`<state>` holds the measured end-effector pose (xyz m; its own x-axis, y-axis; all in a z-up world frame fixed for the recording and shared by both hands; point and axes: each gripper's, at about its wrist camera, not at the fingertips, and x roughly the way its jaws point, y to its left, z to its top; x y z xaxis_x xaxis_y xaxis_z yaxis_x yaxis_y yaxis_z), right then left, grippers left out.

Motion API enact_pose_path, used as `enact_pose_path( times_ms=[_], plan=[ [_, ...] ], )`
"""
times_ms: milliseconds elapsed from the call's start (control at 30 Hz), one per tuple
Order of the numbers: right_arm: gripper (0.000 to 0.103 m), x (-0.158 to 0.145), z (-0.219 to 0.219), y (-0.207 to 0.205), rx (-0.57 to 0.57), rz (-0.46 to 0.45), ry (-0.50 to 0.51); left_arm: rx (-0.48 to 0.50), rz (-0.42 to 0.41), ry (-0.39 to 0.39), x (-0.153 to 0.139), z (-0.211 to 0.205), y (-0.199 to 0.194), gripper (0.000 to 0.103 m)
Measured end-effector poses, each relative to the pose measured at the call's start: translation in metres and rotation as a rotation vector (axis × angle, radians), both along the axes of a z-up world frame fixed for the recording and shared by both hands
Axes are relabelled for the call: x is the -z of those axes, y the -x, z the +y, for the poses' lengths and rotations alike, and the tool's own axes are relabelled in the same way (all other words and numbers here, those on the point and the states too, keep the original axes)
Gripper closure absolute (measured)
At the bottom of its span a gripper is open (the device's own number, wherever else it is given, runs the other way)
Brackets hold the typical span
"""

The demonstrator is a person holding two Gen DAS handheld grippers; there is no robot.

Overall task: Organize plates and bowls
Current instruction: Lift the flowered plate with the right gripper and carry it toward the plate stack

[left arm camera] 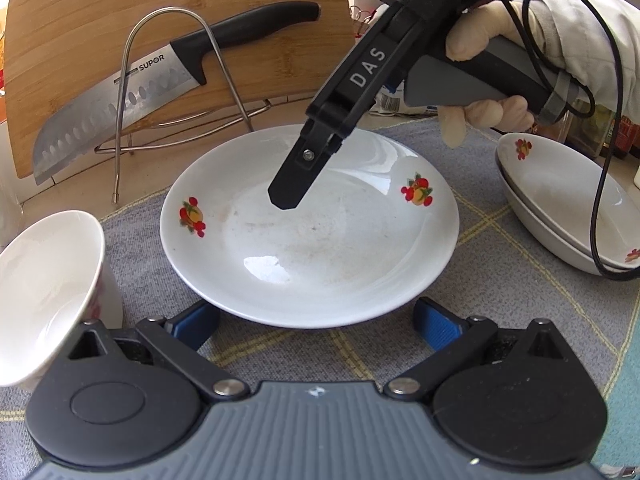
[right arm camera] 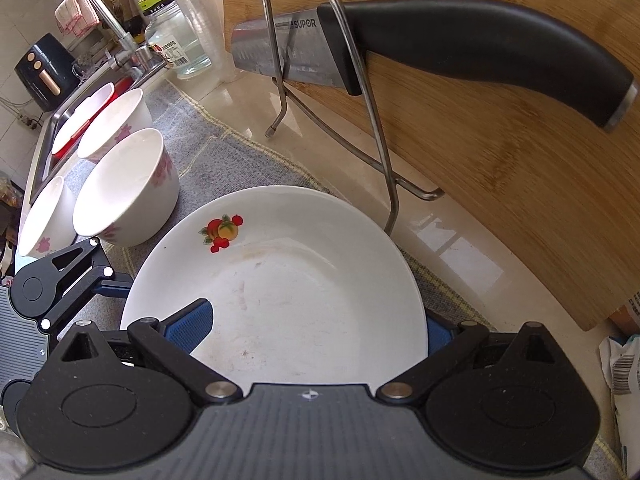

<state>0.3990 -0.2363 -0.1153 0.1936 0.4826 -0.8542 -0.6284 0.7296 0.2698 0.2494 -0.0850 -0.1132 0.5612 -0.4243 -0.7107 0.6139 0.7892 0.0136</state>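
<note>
Sitting flat on the grey checked cloth (left arm camera: 500, 240) is the white shallow plate with red fruit prints (left arm camera: 308, 232), and both tools are on it now. The left gripper (left arm camera: 316, 324) has its blue-padded fingers (left arm camera: 436, 322) spread wide just short of the near rim, not touching. The right gripper (right arm camera: 316, 332) is splayed across the plate, one finger over the inside and one outside the rim. White pink-flowered bowls (right arm camera: 128, 188) stand just beside; two stacked fruit-print plates (left arm camera: 560, 208) wait on the other side.
</note>
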Motion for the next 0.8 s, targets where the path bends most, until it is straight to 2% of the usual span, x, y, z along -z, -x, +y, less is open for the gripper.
enact_pose_path(
  times_ms=[100,200,800],
  plan=[
    [0.000,-0.0001,0.0002,-0.0008,-0.004,0.005,0.000,-0.005,-0.008,0.000,-0.0002,0.0002,0.0002,0.003],
    [0.000,-0.0002,0.0001,-0.0013,-0.004,0.008,0.001,-0.010,-0.019,0.004,-0.0016,0.0008,-0.0003,0.010],
    [0.000,-0.0016,0.0017,0.0061,-0.003,0.011,0.015,-0.001,-0.026,-0.030,-0.0064,-0.0016,0.0055,0.011]
  ],
)
